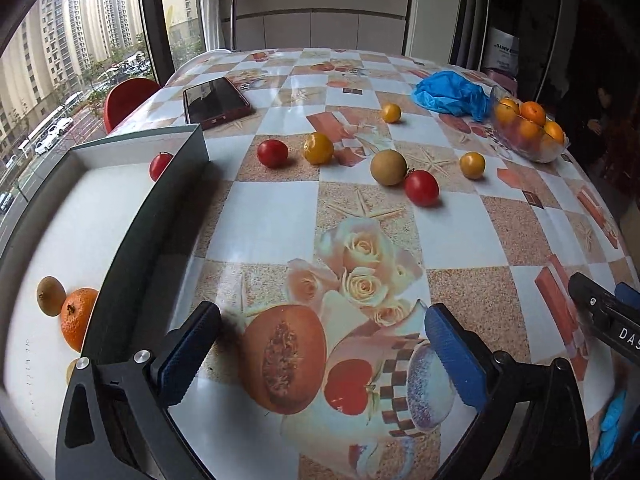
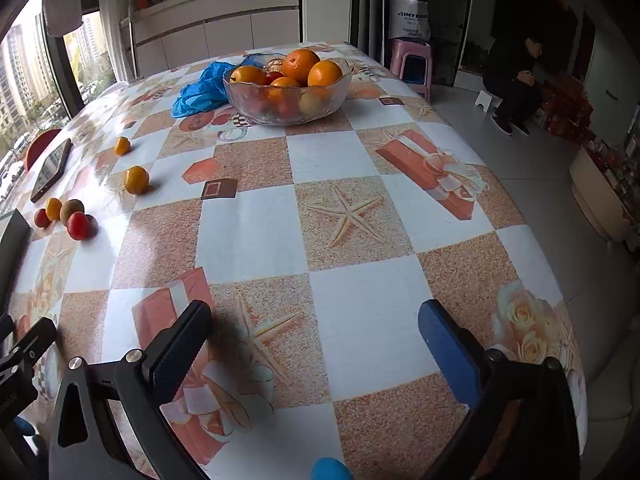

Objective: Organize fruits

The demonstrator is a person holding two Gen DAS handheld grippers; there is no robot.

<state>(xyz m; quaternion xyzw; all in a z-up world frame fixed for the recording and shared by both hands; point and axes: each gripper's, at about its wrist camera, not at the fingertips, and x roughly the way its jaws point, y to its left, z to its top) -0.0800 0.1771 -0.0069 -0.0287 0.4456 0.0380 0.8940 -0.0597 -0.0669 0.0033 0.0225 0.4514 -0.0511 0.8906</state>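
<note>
My left gripper (image 1: pixel 324 344) is open over the printed tablecloth, nothing between its blue pads. Just left of it stands a white tray (image 1: pixel 132 248) holding an orange (image 1: pixel 78 318), a brownish fruit (image 1: pixel 51 295) and a red tomato (image 1: pixel 160 165). Loose on the table beyond lie red tomatoes (image 1: pixel 272 153), yellow tomatoes (image 1: pixel 318 148) and a greenish-brown fruit (image 1: pixel 388 167). My right gripper (image 2: pixel 316 352) is also open and empty, low over the cloth. Straight ahead of it, far off, a glass bowl (image 2: pixel 256 114) holds oranges (image 2: pixel 302 64). The loose fruits (image 2: pixel 79 225) lie to its left.
A phone (image 1: pixel 216 102) lies behind the tray. A crumpled blue plastic bag (image 2: pixel 200 88) sits beside the bowl. Past the table's right edge, a person (image 2: pixel 514 84) sits low on the floor side, with a pink stool (image 2: pixel 412 64) near the far corner.
</note>
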